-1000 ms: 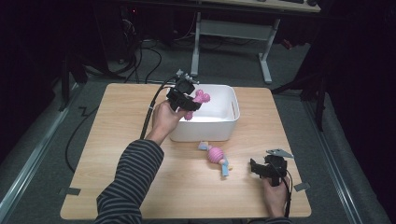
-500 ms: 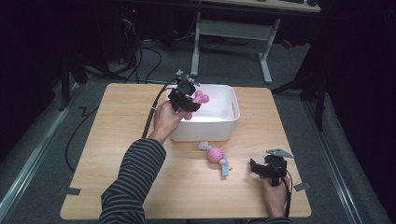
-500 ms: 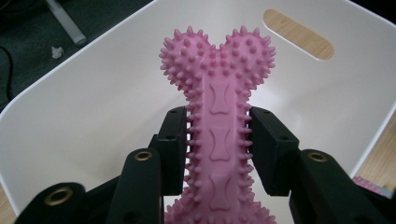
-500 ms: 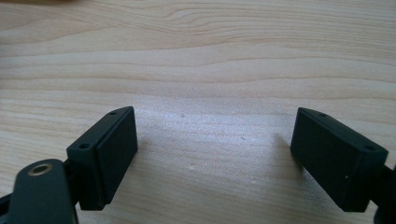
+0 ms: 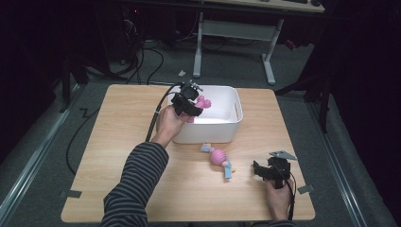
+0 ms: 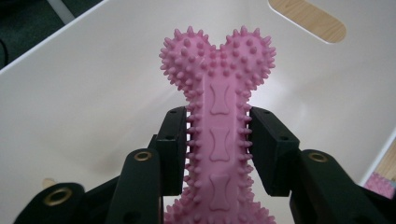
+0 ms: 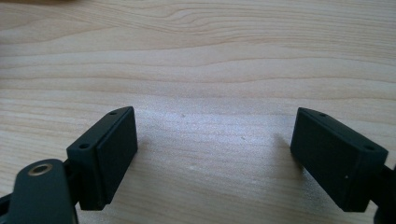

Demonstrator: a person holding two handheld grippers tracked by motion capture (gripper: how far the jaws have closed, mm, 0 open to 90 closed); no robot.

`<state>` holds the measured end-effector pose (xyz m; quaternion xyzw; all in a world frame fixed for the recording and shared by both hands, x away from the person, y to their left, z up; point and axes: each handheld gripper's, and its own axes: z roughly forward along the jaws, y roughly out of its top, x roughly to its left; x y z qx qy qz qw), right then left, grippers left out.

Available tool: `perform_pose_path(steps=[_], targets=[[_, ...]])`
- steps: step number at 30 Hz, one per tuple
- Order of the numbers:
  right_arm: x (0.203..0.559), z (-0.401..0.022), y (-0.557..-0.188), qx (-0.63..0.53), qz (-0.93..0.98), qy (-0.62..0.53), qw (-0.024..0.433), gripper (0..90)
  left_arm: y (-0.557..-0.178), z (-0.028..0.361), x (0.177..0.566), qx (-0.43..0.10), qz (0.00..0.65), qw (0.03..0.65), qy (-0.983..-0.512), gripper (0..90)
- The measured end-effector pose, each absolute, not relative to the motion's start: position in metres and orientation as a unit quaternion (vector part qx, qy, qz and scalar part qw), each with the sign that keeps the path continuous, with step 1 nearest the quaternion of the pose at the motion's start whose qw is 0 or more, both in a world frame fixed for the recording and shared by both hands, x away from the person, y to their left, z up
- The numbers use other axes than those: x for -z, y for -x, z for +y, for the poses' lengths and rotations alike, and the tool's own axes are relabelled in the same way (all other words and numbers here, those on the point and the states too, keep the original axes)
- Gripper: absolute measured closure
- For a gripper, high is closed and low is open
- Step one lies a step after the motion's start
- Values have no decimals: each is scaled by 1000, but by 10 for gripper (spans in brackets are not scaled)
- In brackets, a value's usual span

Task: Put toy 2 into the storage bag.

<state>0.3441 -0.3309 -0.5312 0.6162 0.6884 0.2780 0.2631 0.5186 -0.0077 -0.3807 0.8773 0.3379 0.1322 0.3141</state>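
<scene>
Gripping a pink spiked bone toy [image 6: 217,121] by its shaft, the left gripper [image 5: 188,105] holds it over the white bin [image 5: 226,130]. The right gripper [image 7: 215,154] rests wide apart and empty on the wooden table [image 7: 210,56], near 1 pink-and-blue toy [image 5: 219,158].

The high view looks forward and down on the whole desk [image 5: 142,189]. The left gripper view sits close inside the white bin [image 5: 227,130] at 12 o'clock, a region both share. The right gripper view faces bare wood, probably near 4 o'clock.
</scene>
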Motion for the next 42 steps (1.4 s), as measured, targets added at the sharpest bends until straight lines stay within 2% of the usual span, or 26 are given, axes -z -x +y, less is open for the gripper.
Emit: perform_pose_path(steps=[14,17,18,23,29,42], targets=[[531,-331,-344,-278,688,-616,263,145,-522,-11,389,-111,346,299,-882,573],[531,-331,-344,-278,688,-616,263,145,-522,-11,390,-106,345,299,-884,545],[531,-331,-344,-277,689,-616,263,145,-521,-12,390,-111,343,297,-884,496],[531,-331,-344,-277,689,-616,263,146,-516,-12,386,-119,336,299,-885,449],[531,-331,-344,-277,689,-616,263,147,-505,2,370,-122,337,333,-872,384],[531,-331,-344,-278,689,-616,263,146,-481,42,352,-142,346,374,-849,309]])
